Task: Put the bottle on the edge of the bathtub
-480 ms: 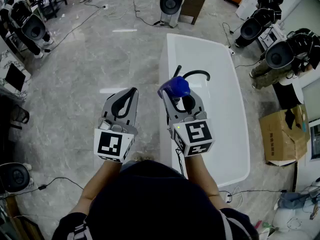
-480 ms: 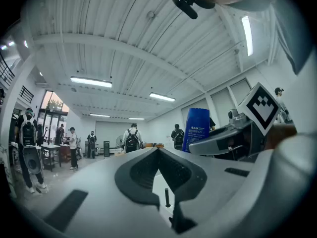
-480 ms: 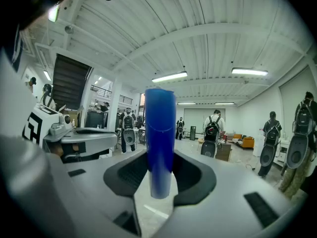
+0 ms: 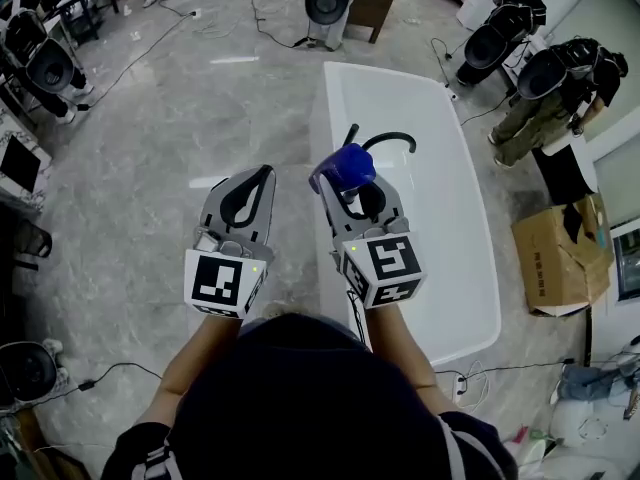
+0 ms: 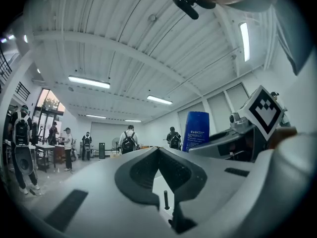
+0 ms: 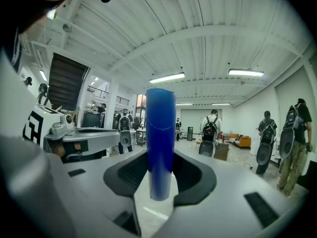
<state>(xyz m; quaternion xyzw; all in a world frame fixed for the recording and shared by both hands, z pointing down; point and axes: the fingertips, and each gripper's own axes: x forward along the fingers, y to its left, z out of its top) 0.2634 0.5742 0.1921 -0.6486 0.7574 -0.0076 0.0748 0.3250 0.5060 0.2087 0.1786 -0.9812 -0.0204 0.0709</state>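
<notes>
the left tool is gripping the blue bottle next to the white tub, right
Not the left. The right tool grips the blue bottle, as the right gripper view shows. The left tool is shut on nothing. The rest holds: the bottle is next to the white tub.

text: none legible | blue bottle (image 5: 196, 129): white print, too blurred | cardboard box (image 4: 553, 258): print unreadable

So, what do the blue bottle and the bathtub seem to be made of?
The bottle looks like opaque blue plastic: smooth, evenly coloured, with a soft sheen. The bathtub looks like glossy white acrylic or enamel; its smooth surface reflects light, but I cannot tell which.
</notes>
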